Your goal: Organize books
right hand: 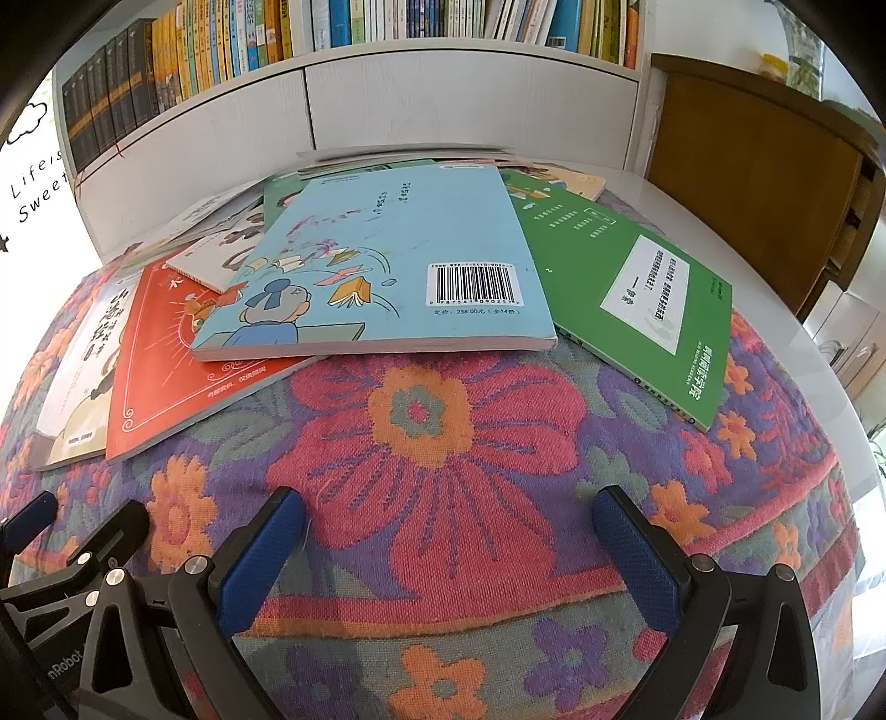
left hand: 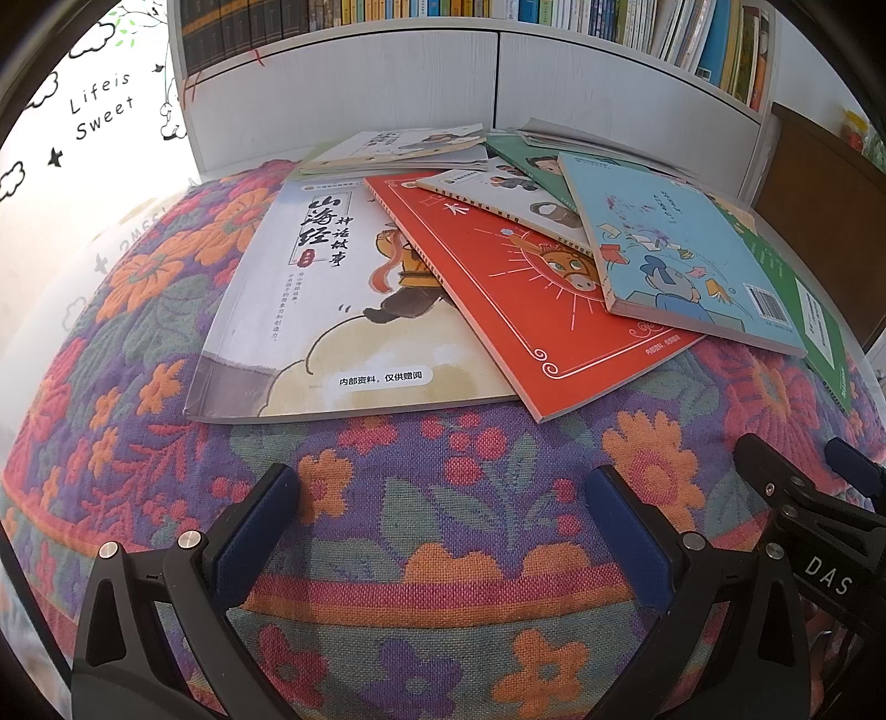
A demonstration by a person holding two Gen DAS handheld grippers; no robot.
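Several books lie in a loose, overlapping heap on a flowered cloth. A large white book lies at the left, a red book overlaps it, and a light blue book lies face down on top. The blue book shows its barcode in the right wrist view, with a green book to its right and the red book to its left. My left gripper is open and empty, short of the white book. My right gripper is open and empty, short of the blue book.
A white bookcase stands behind the heap, its shelf packed with upright books. A brown wooden cabinet is at the right. A window with stickers is at the left. My right gripper's body shows at the left view's right edge.
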